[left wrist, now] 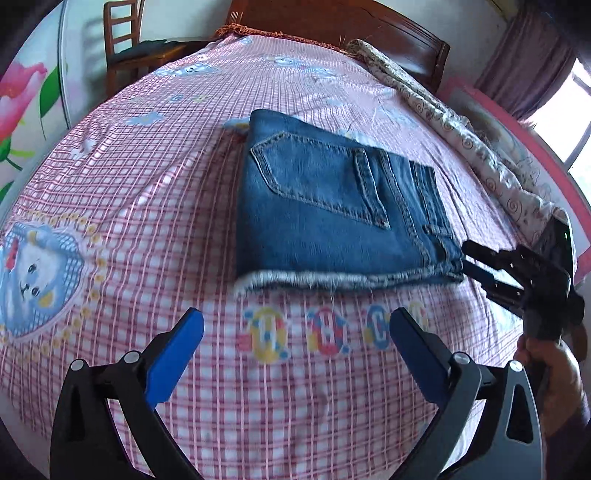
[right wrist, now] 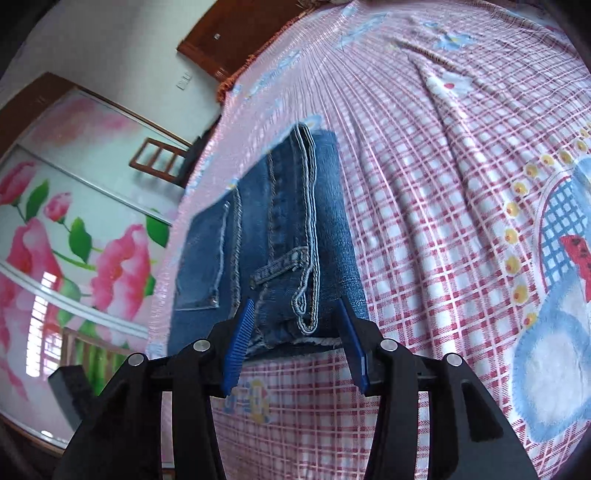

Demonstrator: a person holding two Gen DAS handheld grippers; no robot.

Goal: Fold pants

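The blue denim pants [left wrist: 332,206] lie folded into a compact rectangle on the bed, back pocket up, frayed hem toward me. My left gripper [left wrist: 295,332] is open and empty, hovering over the sheet just short of the hem. My right gripper [left wrist: 466,258] shows in the left wrist view at the pants' near right corner. In the right wrist view that gripper [right wrist: 295,317] is open, its jaws either side of the pants' [right wrist: 284,229] waistband corner without closing on it.
The bed [left wrist: 147,184] has a pink checked sheet with cartoon prints. A rolled floral quilt [left wrist: 461,133] lies along the right edge. A wooden headboard [left wrist: 332,26] and a chair [left wrist: 125,48] stand at the far end; a flower-painted wardrobe [right wrist: 74,229] is beside the bed.
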